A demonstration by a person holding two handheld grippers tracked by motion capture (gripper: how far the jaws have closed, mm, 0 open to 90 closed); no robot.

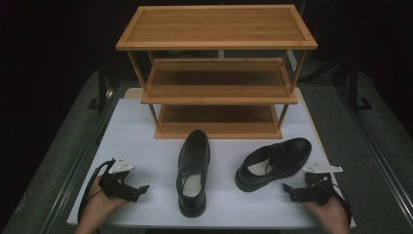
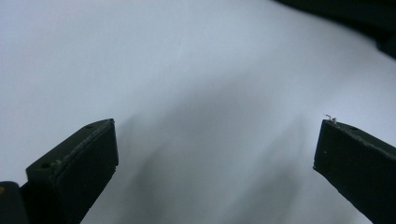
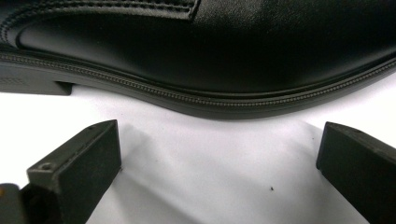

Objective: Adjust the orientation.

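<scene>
High view: left gripper (image 1: 142, 189) lying low at lower left, hand (image 1: 97, 204) beneath it, jaws spread, empty. Right gripper (image 1: 288, 190) at lower right, pointing toward the right shoe (image 1: 275, 163); left shoe (image 1: 193, 170) sitting at centre, toe toward the wooden rack (image 1: 216, 44).
Left gripper view: jaws gaping over the white tabletop (image 2: 187, 70).
Right gripper view: jaws spread, shoe sole (image 3: 196, 95) lying just beyond.

Two shoes (image 1: 194, 170) (image 1: 273, 162) side by side on table (image 1: 146, 141), shelf rack (image 1: 217, 73) behind

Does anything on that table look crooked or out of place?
Slightly. The two black shoes don't match in direction: the left shoe points straight at the wooden rack, while the right shoe lies angled, toe up-right. No damage or spills stand out.
</scene>
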